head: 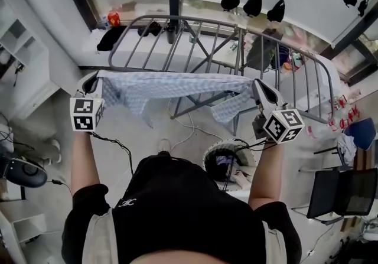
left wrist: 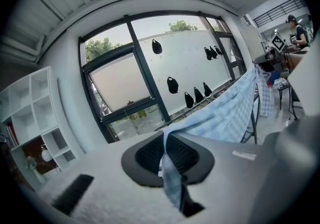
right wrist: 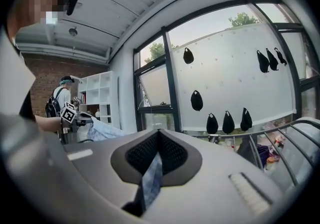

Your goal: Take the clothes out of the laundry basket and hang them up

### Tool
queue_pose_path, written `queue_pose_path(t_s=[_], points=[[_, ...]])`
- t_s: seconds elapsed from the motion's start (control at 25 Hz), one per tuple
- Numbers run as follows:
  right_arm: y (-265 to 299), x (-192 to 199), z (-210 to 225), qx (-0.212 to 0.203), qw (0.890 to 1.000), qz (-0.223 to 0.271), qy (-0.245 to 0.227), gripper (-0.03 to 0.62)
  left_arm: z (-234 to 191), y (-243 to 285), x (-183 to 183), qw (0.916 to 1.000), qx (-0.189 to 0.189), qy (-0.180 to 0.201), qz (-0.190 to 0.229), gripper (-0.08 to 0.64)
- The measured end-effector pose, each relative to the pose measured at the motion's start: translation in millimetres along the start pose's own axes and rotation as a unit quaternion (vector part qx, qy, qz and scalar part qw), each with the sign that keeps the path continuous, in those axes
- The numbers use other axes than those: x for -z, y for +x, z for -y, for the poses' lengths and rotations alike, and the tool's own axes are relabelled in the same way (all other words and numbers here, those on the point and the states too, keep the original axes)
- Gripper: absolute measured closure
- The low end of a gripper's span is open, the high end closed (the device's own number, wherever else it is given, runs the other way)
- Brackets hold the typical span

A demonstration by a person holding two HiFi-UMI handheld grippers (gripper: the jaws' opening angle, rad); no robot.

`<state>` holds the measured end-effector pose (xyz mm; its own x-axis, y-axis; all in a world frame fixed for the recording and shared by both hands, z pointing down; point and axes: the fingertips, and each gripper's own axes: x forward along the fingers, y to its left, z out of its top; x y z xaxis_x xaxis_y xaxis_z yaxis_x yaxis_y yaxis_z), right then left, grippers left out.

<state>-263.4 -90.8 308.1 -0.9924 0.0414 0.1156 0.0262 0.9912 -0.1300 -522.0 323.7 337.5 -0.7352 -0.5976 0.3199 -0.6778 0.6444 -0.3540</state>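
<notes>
Behind and below your right jaws, close to your legs, the basket [head: 208, 159] has dark things left in it, so I'd judge more pieces are waiting. Your left gripper [head: 94, 81] is clamped tight on one top corner of the cloth [head: 171, 87], with a tail of checked fabric hanging out under the pads. Your right gripper [head: 260, 90] is pinching the other end the same way. Between the two pairs of jaws the cloth runs spread wide and nearly level, and a loose fold droops under the right jaws. Just beyond both jaws stands the rack [head: 236, 35]. The cloth hangs at its near rail, and I can't tell whether it touches. Most bars ahead of your jaws look bare; a dark garment [head: 263, 53] seems to hang ahead of the right jaws. So this piece is out and opened up; laying it over a bar and letting go is what's left, then back to the basket
</notes>
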Motion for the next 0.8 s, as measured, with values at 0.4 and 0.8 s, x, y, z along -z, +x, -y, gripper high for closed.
queue_pose_path(t_s=[0.4, 0.8], points=[[129, -21, -23, 0.028, 0.999, 0.007, -0.031, 0.578, -110, 63, -11, 0.9992, 0.005, -0.025, 0.030, 0.541], [198, -38, 13, 0.108, 0.993, -0.012, -0.050, 0.577, -156, 176, -66, 0.9956, 0.061, 0.033, 0.062, 0.541]])
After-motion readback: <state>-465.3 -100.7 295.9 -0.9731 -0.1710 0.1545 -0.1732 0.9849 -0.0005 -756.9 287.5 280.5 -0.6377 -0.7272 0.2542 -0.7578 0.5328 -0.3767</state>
